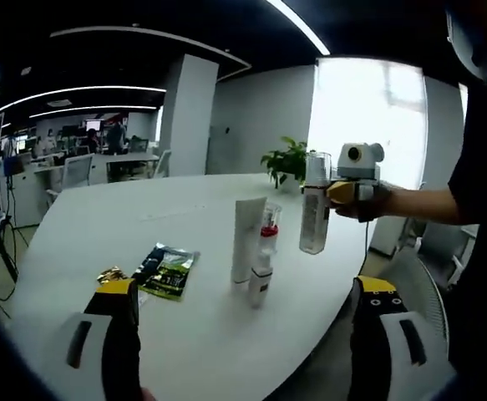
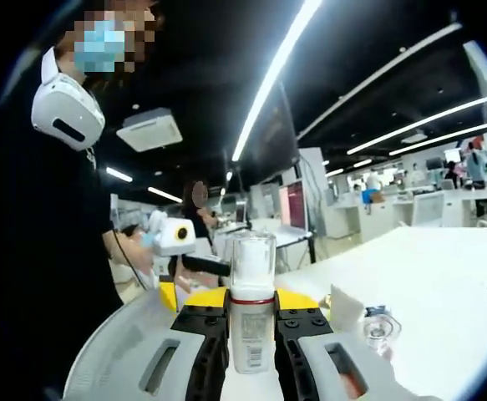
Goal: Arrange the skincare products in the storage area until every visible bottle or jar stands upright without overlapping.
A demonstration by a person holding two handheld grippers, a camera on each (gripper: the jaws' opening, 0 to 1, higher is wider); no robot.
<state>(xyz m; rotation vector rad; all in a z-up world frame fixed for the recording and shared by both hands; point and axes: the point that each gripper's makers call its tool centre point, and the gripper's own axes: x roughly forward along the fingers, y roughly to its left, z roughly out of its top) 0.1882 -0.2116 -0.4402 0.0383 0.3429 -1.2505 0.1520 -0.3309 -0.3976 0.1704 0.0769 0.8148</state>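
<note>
while a potted plant stands at the far edge of the white table and two foil snack packets lie flat just beyond the left gripper, nothing stands between that gripper and the products. its jaws are spread wide and hold nothing, low over the near table edge. ahead of it a tall white tube stands upright, with a red-collared pump bottle just beside it and a small white bottle in front. the right gripper is pinching a clear spray bottle, cylindrical, with a see-through cap, red band and white body, upright between its black, yellow-tipped jaws. in the left gripper view that bottle hangs in the air, right of the tube and clear of the table.
</note>
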